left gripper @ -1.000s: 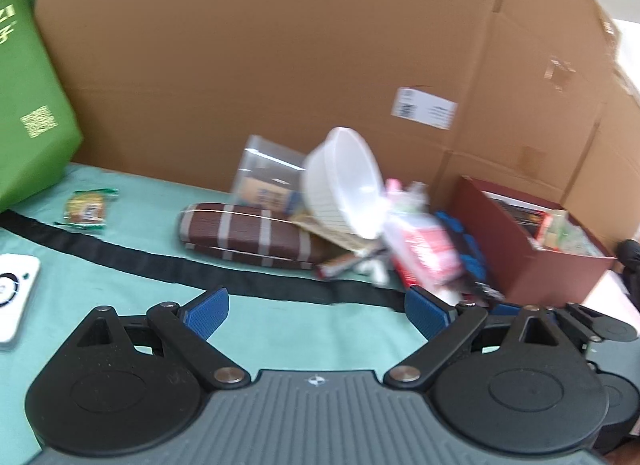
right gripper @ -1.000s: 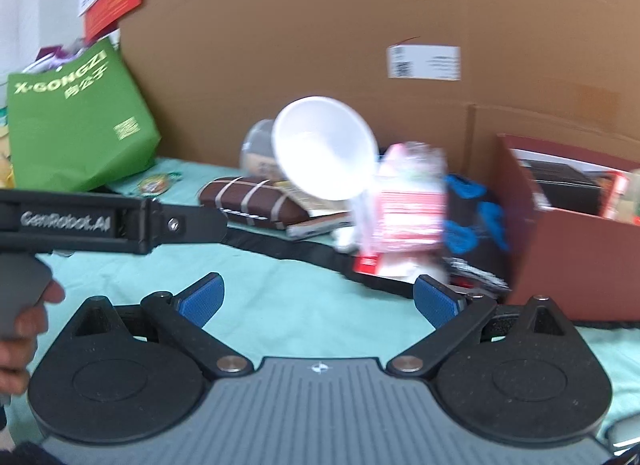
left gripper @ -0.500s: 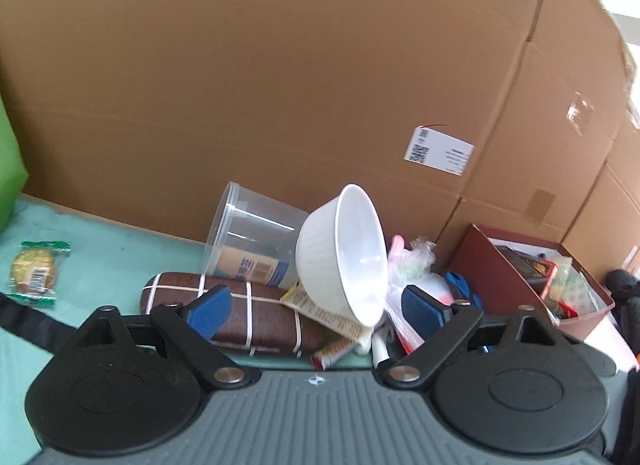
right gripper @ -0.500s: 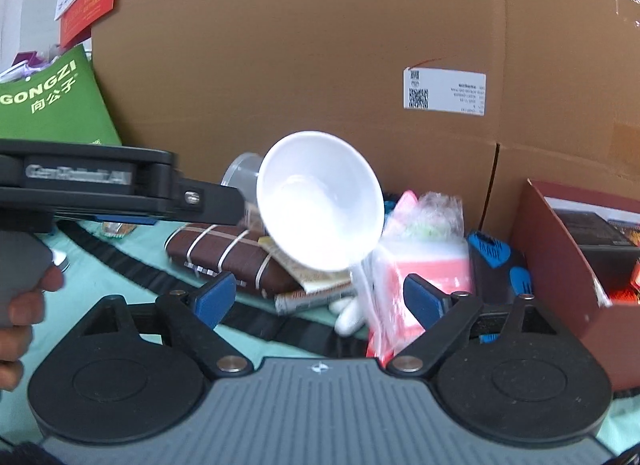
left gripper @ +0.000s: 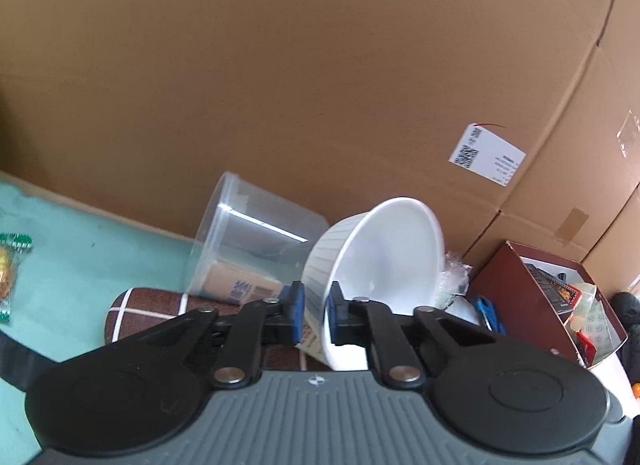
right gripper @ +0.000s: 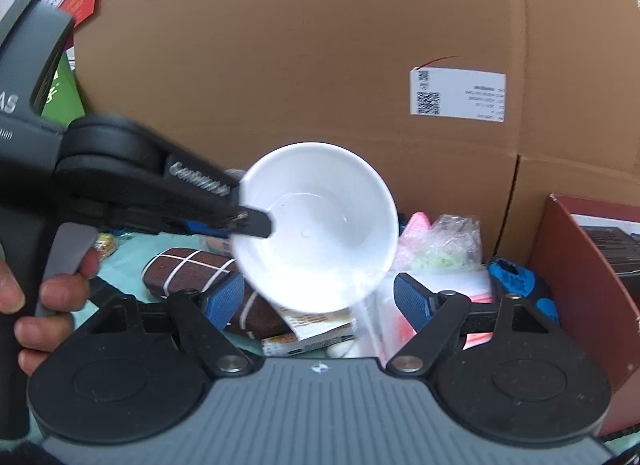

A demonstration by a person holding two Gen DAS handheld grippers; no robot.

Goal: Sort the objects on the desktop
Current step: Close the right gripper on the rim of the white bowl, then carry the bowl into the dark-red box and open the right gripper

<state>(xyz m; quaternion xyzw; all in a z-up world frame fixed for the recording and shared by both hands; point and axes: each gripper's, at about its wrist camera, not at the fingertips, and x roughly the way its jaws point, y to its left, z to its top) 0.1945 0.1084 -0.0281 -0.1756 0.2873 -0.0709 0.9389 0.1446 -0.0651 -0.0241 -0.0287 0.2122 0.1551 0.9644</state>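
Observation:
A white ribbed bowl (left gripper: 380,265) stands tilted on its side on a pile of desktop clutter. My left gripper (left gripper: 316,311) is shut on the bowl's rim, one blue pad outside and one inside. In the right wrist view the same bowl (right gripper: 320,241) faces me with the left gripper (right gripper: 252,221) clamped on its left rim. My right gripper (right gripper: 320,299) is open and empty, just below and in front of the bowl.
A clear plastic tub (left gripper: 248,241) lies behind the bowl. A brown striped case (right gripper: 192,269), a small box (right gripper: 312,329), plastic bags (right gripper: 448,249) and a blue item (right gripper: 516,277) form the pile. A dark red box (left gripper: 552,305) stands right. A cardboard wall (left gripper: 320,85) closes the back.
My left gripper has moved forward to the bowl and shut on its rim. My right gripper has moved closer to the pile and stays open.

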